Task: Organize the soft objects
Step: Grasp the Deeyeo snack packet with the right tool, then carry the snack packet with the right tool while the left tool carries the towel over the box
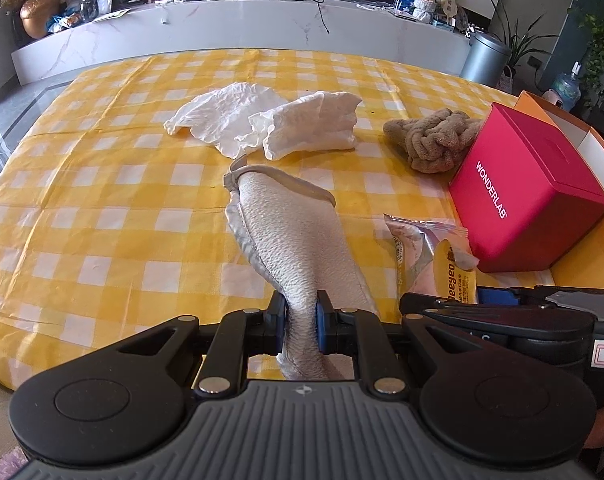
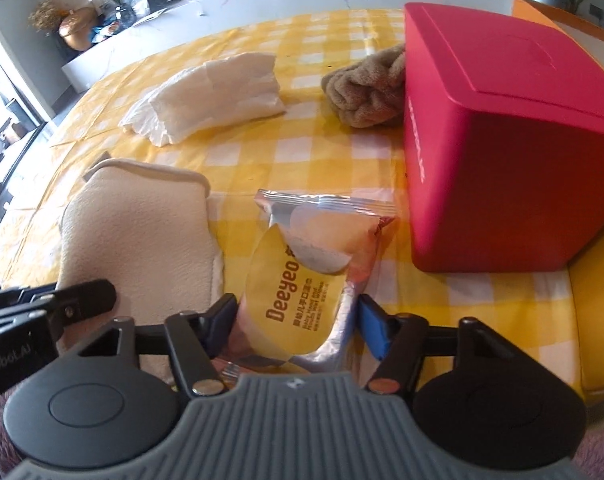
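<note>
Left gripper [image 1: 300,320] jaws nearly closed, pinching cream towel [image 1: 286,232] draped mid-frame on checked tablecloth [image 1: 82,200], likely to drag it. Right gripper [image 2: 298,322] jaws half open, straddling Deeyeo wet-wipes pack [image 2: 302,264], left pad touching; red box [image 2: 501,152] right.

On your bench [image 1: 102,168]: towel [image 1: 294,236] nearest you, wipes pack [image 2: 309,264] to its right, box [image 1: 529,196] right of the pack, tissues [image 1: 270,120] behind, plush [image 1: 433,144] beside the box.
</note>
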A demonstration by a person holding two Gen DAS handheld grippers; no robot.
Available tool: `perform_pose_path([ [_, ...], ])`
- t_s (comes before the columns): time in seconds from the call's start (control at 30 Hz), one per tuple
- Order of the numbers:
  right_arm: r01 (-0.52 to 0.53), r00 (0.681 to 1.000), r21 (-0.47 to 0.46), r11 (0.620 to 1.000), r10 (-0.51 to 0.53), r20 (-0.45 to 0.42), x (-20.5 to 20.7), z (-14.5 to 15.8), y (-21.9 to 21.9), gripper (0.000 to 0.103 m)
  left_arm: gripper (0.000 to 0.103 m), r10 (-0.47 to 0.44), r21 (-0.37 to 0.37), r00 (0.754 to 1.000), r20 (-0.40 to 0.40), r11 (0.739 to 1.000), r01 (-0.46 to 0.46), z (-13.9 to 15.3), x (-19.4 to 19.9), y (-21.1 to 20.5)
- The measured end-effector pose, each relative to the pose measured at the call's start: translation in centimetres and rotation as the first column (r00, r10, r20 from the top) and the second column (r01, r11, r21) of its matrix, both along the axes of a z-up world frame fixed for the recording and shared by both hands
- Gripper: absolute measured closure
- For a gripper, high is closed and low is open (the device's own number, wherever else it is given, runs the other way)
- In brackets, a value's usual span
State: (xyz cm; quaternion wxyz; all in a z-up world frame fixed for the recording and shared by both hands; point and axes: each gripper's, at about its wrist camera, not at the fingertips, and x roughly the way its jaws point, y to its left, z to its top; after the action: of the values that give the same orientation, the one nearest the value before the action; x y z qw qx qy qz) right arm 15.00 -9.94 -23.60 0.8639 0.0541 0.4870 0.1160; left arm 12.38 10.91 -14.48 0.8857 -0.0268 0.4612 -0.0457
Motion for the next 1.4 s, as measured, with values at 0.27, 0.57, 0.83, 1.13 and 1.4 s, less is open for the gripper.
perform_pose_path([
  [0.27, -0.047, 0.999, -0.015, 0.999, 0.048, 0.026, -0.6, 0.9, 0.1, 0.064, 0.087, 0.010, -0.002, 1.000, 0.029, 1.000, -0.010, 1.2, -1.0, 0.1],
  [0.57, -0.062, 0.996, 0.033, 0.998, 0.059, 0.072, -2.8, 3.7, -0.8, 0.064, 0.087, 0.026, -0.001, 0.997, 0.079, 1.000, -0.026, 3.9, -3.2, -0.2],
  [0.83, -0.062, 0.985, 0.086, 0.994, 0.047, 0.168, -6.2, 8.0, -3.0, 0.064, 0.087, -0.020, 0.007, 0.984, 0.176, 1.000, 0.019, 8.1, -5.7, -2.6],
  [1.13, -0.009, 0.959, 0.091, 0.996, -0.017, 0.281, -9.9, 12.1, -8.9, 0.064, 0.087, -0.159, 0.004, 0.953, 0.259, 0.987, 0.163, 11.7, -7.0, -8.8],
  [1.4, 0.070, 0.937, 0.000, 0.998, -0.066, 0.343, -10.7, 14.3, -17.1, 0.064, 0.087, -0.370, 0.014, 0.882, 0.292, 0.924, 0.382, 13.9, -5.1, -17.8],
])
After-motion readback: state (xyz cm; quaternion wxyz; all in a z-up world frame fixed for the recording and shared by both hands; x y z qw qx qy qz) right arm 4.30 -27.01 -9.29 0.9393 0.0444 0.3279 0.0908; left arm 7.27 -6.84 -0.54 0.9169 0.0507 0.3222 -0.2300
